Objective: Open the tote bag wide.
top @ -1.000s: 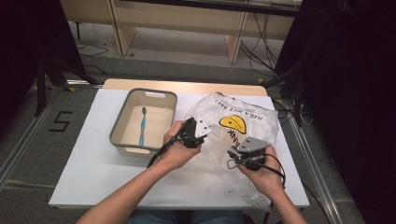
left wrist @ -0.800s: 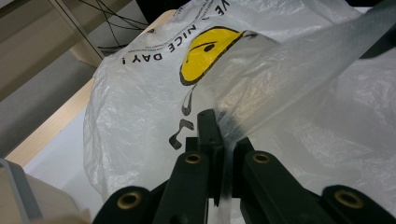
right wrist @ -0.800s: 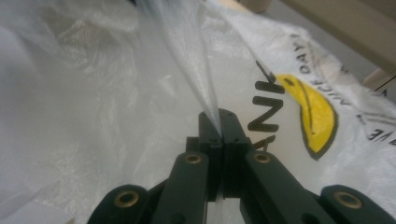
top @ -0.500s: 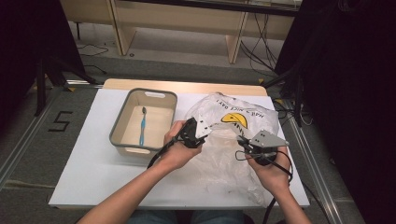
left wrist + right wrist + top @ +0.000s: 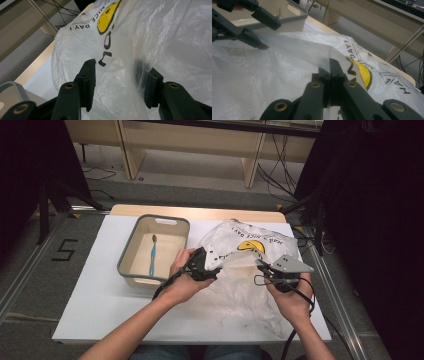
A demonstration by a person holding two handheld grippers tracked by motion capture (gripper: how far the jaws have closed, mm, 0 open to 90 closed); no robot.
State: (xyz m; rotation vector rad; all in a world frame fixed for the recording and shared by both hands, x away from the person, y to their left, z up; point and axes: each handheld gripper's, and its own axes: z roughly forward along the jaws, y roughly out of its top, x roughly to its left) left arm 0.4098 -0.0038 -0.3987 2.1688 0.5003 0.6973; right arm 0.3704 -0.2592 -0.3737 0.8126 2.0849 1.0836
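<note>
Plastic bag [image 5: 240, 270] lying crumpled on the white table [image 5: 90, 290], right of the grey bin [image 5: 131, 256] with the blue toothbrush [image 5: 152, 255] inside. Left gripper [image 5: 216, 268] at the bag's left edge, jaws just opened to about half width; in the left gripper view [image 5: 120, 86], film bulging between the pads [image 5: 89, 80] but no longer pinched. Right gripper [image 5: 261, 266] with jaws fully closed on a fold of the bag's rim, seen pressed together in the right gripper view [image 5: 334, 67] with a strip of film stretched taut toward the left gripper. Compared with a second ago, right hand raised and shifted toward the printed yellow face [image 5: 251, 246], bag mouth lifted with it. Likely meaning: left grip released for a fresh hold on the opposite layer, so that the mouth can be spread; whether any film clings to the left pads hard to tell through the translucent plastic
</note>
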